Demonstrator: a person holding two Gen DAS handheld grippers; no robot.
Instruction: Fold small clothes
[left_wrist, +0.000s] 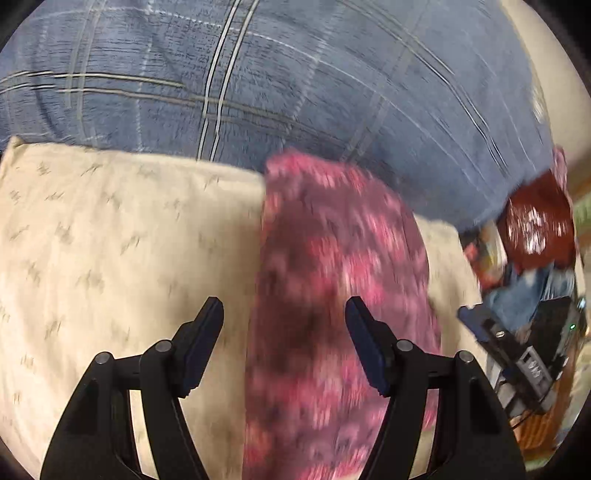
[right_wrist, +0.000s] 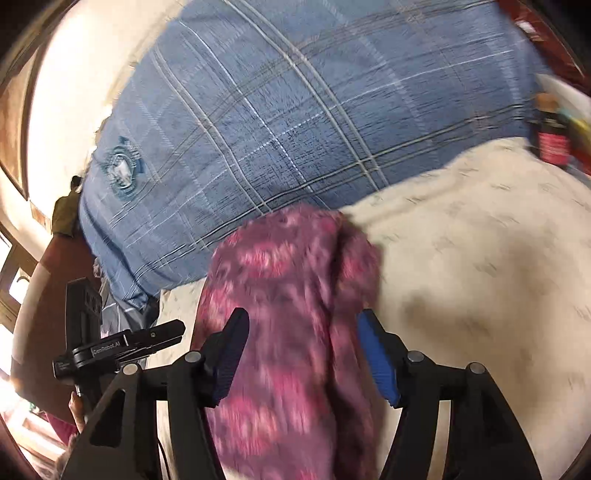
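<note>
**Garment released on cream sheet, both grippers clear**

Garment, a pink-and-maroon patterned cloth (left_wrist: 332, 295), lies as a long folded strip across the cream sheet (left_wrist: 110, 240), its far end touching the blue plaid blanket (left_wrist: 295, 92). Left gripper (left_wrist: 284, 347) stands spread above the strip's left edge, pads touching nothing. Right gripper (right_wrist: 303, 354) straddles the strip, jaws apart, no pinch. Recommended: judging by the strip's length, take the near end at both corners, carry it evenly toward the blanket, and align edges before letting go.
</note>
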